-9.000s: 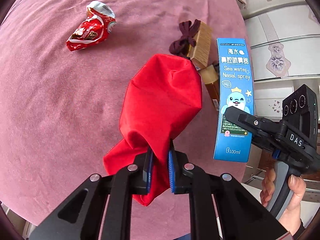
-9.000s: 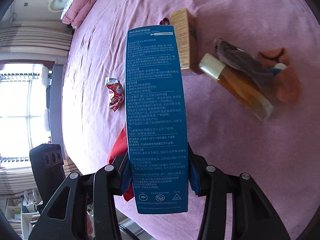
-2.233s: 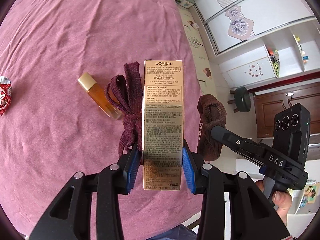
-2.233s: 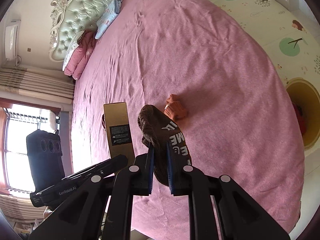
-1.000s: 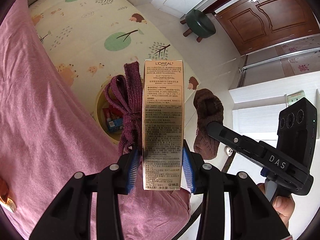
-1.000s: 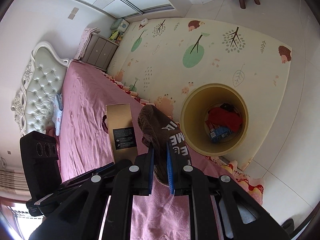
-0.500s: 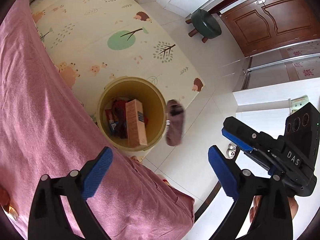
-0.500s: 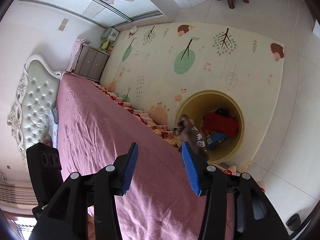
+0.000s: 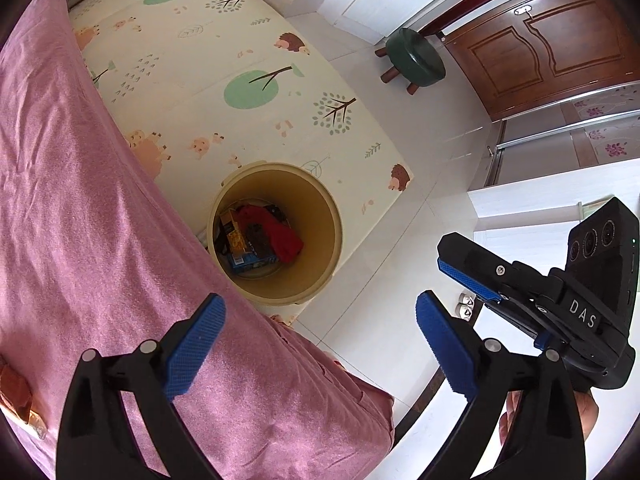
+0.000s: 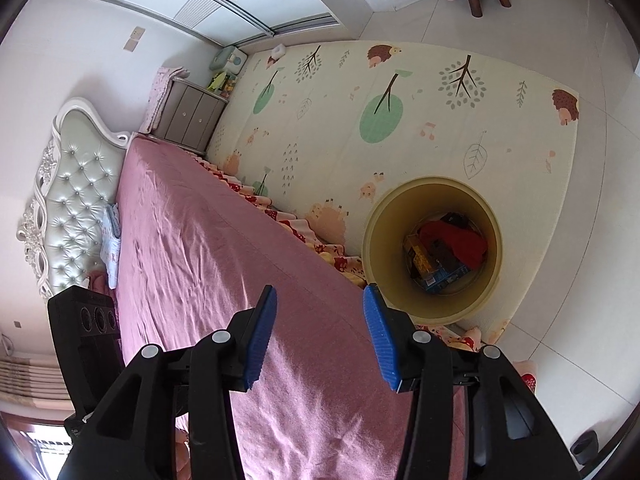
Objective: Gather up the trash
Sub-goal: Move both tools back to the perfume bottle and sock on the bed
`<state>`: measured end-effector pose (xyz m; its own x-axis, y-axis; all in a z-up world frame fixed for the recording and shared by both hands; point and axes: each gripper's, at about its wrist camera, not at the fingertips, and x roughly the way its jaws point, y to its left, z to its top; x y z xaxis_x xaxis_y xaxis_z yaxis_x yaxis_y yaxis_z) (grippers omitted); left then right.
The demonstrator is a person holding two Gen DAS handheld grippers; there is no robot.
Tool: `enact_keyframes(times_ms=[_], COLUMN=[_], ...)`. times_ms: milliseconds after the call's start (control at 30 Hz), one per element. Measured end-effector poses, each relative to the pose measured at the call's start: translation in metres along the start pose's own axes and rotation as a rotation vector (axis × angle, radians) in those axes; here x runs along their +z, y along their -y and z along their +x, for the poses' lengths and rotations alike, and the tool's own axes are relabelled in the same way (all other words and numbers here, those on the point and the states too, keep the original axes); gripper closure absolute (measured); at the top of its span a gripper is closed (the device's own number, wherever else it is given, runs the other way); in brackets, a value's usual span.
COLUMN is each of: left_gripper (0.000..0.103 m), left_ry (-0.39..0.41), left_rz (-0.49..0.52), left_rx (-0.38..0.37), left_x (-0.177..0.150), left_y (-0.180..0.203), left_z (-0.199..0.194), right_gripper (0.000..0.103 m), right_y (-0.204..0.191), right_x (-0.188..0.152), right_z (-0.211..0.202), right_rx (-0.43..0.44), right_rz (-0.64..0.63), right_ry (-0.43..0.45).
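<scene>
A yellow round bin (image 9: 328, 216) stands on the floor beside the bed; it also shows in the right wrist view (image 10: 490, 216). Inside lie a red cloth (image 9: 282, 232), a gold box (image 9: 234, 236), a blue box (image 9: 250, 260) and a dark item. My left gripper (image 9: 320, 344) is open and empty above the bed's edge. My right gripper (image 10: 320, 336) is open and empty too, and it shows in the left wrist view (image 9: 468, 276) at the right.
The pink bedspread (image 9: 80, 200) fills the left. A patterned play mat (image 9: 240, 80) covers the floor. A green stool (image 9: 416, 60) stands near a wooden door (image 9: 540, 48). A brown item (image 9: 16, 400) lies at the bed's left edge.
Both grippers were shut a second ago, the left on the gold box with the ribbon and the right on the brown sock. Both opened, and the things dropped into the bin.
</scene>
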<state>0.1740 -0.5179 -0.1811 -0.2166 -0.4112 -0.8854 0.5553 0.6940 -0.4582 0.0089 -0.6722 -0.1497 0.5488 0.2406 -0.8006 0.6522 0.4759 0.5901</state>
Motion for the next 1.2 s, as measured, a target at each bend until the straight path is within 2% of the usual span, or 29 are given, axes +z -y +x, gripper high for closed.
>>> enact_keyframes(times_ms=[200,467,767,1200], left_gripper=[0.008,0.008,0.008,0.008], left_ry=[0.023,0.075,0.131,0.225], left_rz=[-0.036,-0.110,-0.219,-0.433], left_rx=[0.004,0.024,0.084,0.123], left_x=[-0.014,-0.052,-0.110,-0.193], left_y=[-0.012,-0.042,-0.091,-0.171], left_z=[-0.020,-0.059,-0.103,-0.157], right_gripper=[0.058,0.058,0.058,0.058], right_y=[-0.024,-0.067,-0.120,-0.199], right_x=[-0.012,-0.044,-0.099,-0.182], right_z=[0.003,0.012,0.033,0.072], right_rx=[0.010,0.030,0.050,0.056], right_rz=[-0.049,-0.141,-0.270,-0.475], right_ry=[-0.025,-0.089,-0.188,-0.347])
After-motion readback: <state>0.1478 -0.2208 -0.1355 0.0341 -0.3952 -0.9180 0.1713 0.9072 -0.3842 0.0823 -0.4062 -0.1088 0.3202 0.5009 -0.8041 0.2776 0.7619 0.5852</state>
